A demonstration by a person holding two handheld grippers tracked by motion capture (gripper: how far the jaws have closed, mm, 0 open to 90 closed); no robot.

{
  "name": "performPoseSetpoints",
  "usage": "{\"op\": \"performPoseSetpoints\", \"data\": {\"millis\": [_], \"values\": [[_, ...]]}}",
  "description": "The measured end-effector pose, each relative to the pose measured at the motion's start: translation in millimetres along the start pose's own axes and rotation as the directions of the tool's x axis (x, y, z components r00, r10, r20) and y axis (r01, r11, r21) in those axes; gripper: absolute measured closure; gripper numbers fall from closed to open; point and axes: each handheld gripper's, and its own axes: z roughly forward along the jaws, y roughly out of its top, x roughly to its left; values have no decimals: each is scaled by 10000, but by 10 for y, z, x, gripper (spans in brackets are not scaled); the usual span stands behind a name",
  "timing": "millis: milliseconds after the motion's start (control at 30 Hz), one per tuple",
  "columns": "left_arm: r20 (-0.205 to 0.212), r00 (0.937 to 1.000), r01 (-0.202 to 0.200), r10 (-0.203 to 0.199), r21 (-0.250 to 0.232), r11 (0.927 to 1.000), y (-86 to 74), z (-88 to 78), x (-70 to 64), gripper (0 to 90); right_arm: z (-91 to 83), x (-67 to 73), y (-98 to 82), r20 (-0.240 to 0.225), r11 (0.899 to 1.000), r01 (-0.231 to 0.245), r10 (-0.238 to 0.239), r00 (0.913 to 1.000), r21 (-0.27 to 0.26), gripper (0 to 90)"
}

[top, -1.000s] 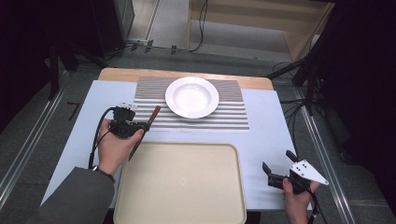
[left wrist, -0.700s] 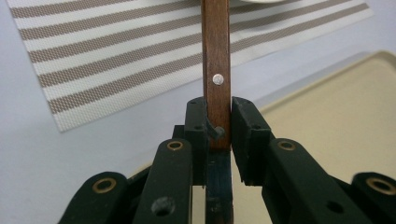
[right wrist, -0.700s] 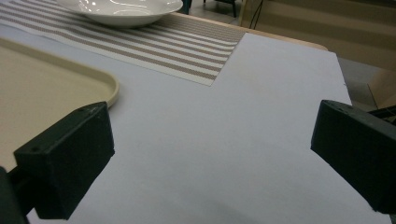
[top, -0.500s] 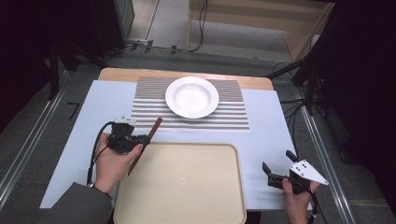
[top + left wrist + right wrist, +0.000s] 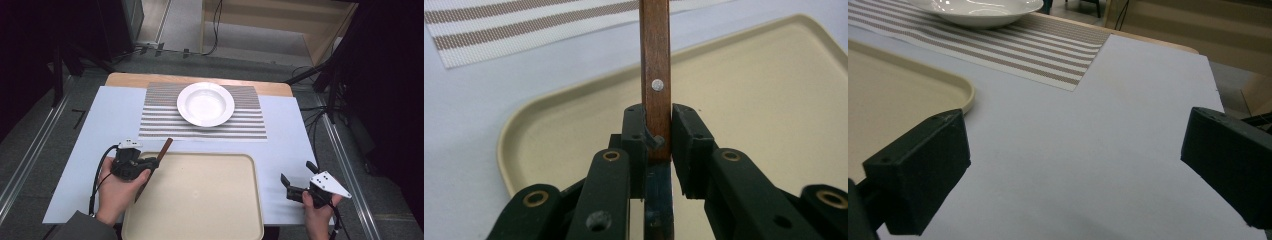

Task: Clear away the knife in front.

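At the left of the table, a person's left hand grips the left claw, whose two black jaws are clamped narrow on a knife with a brown wooden handle. In the high view the handle slants up and away from the claw toward the striped placemat, its far end lying over the pale table cover just short of the mat's near edge. The left gripper view looks straight along the jaws: the wooden handle rises upright between them, a small metal rivet showing just above the pads, while the dark steel blade runs back beneath the claw toward the camera. The pads press on both flat sides of the handle at the end nearest the blade.

Directly beyond and below the clamped knife lies the beige tray, the claw hovering at its near left corner, over the rim. Whether the blade touches the tray cannot be told.

At centre, farther back, a white bowl-shaped plate sits on the placemat, well apart from both claws.

At the right, the person's right hand holds the right claw low beside the tray's right edge, jaws spread wide with nothing between them. The right gripper view shows the bare table cover between the open jaws, the tray corner at left and the plate beyond.
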Motion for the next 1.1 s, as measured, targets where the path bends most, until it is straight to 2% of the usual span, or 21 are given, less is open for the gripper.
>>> {"op": "performPoseSetpoints", "data": {"millis": [167, 333, 767, 1100], "values": [[52, 10000, -39, 39, 33, 10000, -117, -14, -60, 763, 0, -1, 0, 5, 10000, 2, -2, 10000, -4, 0], [19, 10000, -53, 53, 95, 9999, -234, -19, -65, 763, 0, 0, 0, 7, 10000, 5, -5, 10000, 1, 0], [248, 9991, 327, -333, 207, 9992, -522, -2, -60, 763, 3, 3, 0, 35, 10000, 33, -33, 10000, 19, 0], [241, 9985, 494, -498, 167, 9986, -607, -2, -35, 762, 5, 4, 1, 57, 10000, 54, -54, 10000, 52, 0]]}}
